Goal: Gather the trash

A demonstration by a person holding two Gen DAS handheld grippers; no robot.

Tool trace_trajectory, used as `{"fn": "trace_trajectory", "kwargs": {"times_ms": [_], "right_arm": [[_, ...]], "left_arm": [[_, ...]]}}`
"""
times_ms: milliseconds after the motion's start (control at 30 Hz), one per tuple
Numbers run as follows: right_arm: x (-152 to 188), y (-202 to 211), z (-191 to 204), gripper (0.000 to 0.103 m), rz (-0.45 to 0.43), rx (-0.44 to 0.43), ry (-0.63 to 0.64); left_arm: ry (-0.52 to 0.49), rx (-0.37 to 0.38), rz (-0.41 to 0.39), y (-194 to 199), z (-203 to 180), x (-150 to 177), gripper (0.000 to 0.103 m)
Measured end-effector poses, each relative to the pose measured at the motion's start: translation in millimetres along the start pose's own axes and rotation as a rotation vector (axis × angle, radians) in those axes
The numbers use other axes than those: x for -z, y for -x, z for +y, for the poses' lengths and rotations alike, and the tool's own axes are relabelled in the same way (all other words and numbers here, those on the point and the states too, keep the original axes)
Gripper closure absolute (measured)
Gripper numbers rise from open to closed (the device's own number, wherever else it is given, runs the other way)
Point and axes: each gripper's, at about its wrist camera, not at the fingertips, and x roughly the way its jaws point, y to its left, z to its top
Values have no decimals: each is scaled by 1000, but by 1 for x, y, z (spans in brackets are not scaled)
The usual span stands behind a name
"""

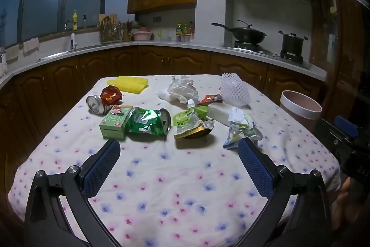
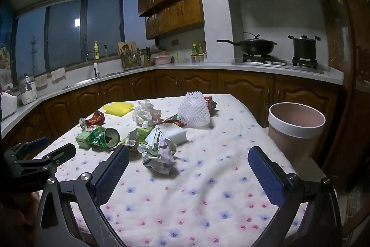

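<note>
Blue-padded fingers (image 1: pixel 101 168) of the left gripper (image 1: pixel 179 147) spread wide and empty over a flowered tablecloth (image 1: pixel 175 189); the right gripper (image 2: pixel 188 154) is equally wide and holds nothing. Trash sits mid-table: a crushed green can (image 1: pixel 150 122) touching a green carton (image 1: pixel 114 122), a red can (image 1: pixel 104 97), a drink pouch (image 1: pixel 192 124), crumpled paper (image 2: pixel 158 151), white foam netting (image 2: pixel 194 111). Just off the table's right edge stands a pink bin (image 2: pixel 296 131). Behind, wooden cabinets (image 1: pixel 175 61) carry a countertop with a wok (image 1: pixel 248 35) and pot (image 1: pixel 292 42) under dark windows (image 1: pixel 44 4).
</note>
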Motion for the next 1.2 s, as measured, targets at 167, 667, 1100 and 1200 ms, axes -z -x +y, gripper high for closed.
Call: {"fn": "trace_trajectory", "kwargs": {"times_ms": [167,667,1100,1200], "right_arm": [[0,0,0,0,-2,0,1],[1,-1,-1,0,3,-1,-1],[1,-15,-4,0,51,-47,-45],[-3,-22,-4,0,76,-95,-65]], "left_arm": [[2,1,3,0,0,0,0],[3,4,7,-9,2,8,0],[13,-4,58,-24,11,2,0],[14,-4,70,-30,14,-2,0]]}}
